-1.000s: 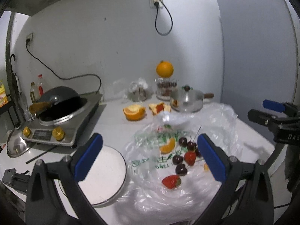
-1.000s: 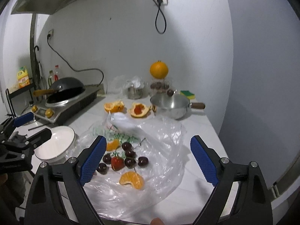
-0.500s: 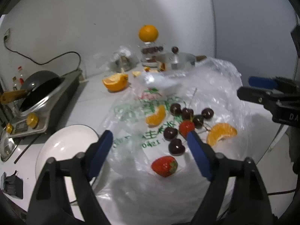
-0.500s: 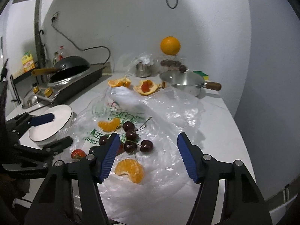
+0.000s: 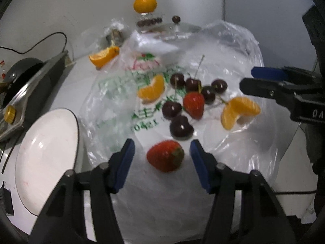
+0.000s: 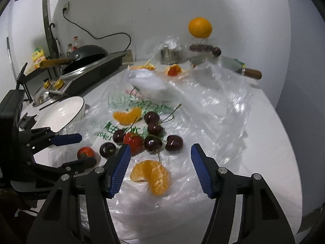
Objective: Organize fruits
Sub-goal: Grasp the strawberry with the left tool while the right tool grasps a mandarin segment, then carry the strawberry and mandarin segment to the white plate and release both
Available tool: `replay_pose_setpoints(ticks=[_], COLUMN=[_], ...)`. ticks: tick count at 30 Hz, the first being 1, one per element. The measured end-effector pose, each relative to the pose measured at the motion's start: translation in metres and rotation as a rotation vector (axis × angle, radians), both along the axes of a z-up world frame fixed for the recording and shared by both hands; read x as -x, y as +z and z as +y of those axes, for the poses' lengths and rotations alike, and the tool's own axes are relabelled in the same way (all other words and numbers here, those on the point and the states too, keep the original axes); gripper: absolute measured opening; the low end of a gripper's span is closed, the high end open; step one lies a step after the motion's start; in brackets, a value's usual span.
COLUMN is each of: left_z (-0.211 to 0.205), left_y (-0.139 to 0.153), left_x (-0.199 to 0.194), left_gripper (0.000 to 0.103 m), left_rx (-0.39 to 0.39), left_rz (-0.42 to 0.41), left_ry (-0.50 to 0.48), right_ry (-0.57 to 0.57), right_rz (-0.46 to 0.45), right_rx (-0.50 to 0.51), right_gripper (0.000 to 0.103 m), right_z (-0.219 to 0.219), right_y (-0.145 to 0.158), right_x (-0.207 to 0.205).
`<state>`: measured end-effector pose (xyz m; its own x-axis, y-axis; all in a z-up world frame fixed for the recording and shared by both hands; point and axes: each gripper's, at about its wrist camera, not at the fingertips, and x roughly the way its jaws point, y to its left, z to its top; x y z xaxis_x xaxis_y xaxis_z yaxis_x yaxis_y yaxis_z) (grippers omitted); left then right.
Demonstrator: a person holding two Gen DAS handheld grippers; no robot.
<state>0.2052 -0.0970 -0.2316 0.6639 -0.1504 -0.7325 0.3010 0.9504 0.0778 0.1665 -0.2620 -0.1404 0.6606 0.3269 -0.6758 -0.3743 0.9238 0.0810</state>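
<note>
Fruit lies on a clear plastic bag (image 5: 223,46) on the white counter. My left gripper (image 5: 162,156) is open with a strawberry (image 5: 165,158) between its blue pads, apart from both. A second strawberry (image 5: 194,104), several dark cherries (image 5: 180,127) and two orange segments (image 5: 152,90) (image 5: 237,109) lie beyond. My right gripper (image 6: 159,166) is open, with the near orange segment (image 6: 152,175) between its pads. The left gripper (image 6: 67,152) shows around the strawberry (image 6: 86,152) in the right wrist view. A white bowl (image 5: 46,152) stands left of the bag.
An induction cooker with a black wok (image 6: 85,55) stands at the left. At the back are cut orange pieces (image 5: 103,56), a steel saucepan (image 6: 233,65), a metal cup (image 6: 169,55) and a whole orange (image 6: 200,27) on a jar. The counter edge runs along the right.
Both grippers have moved forward and down toward the fruit. The strawberry now sits between the left pads, and the orange segment between the right pads.
</note>
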Motion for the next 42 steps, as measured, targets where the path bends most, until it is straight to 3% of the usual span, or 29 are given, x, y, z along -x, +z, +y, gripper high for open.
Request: replay_pose_setpoints(ticks=[5,11,15,24,30,42], left_z=[0.000,0.001,0.006,0.006,0.004,0.015], left_y=[-0.008,-0.007,-0.006,0.009,0.024,0.046], left_x=[0.001,-0.001,-0.001,0.011,0.022,0.039], left_gripper=[0.058,0.040,0.038,0.036,0.036,0.036], left_rx=[-0.003,0.008,0.037,0.045,0.066,0.101], left_rz=[0.021,0.013,0.016,-0.057,-0.109,-0.169], left_ry=[-0.013,-0.018,-0.016,-0.031,-0.055,-0.056], right_ry=[0.034,0.043,0.044,0.057,0.050,0.011], right_rz=[0.040,0.085,0.116,0.073,0.049,-0.047], right_rx=[0.014,0.021,0.023,0.059,0.071,0.088], right_gripper=[0.060,0.060,0.058,0.029,0.023,0.022], right_z=[0.006,0.008,0.007,0.012,0.009,0.006], right_y=[-0.013,-0.025,-0.037,-0.034,-0.026,0.010], right_x=[0.001,-0.001,-0.003,0.005,0.012,0.027])
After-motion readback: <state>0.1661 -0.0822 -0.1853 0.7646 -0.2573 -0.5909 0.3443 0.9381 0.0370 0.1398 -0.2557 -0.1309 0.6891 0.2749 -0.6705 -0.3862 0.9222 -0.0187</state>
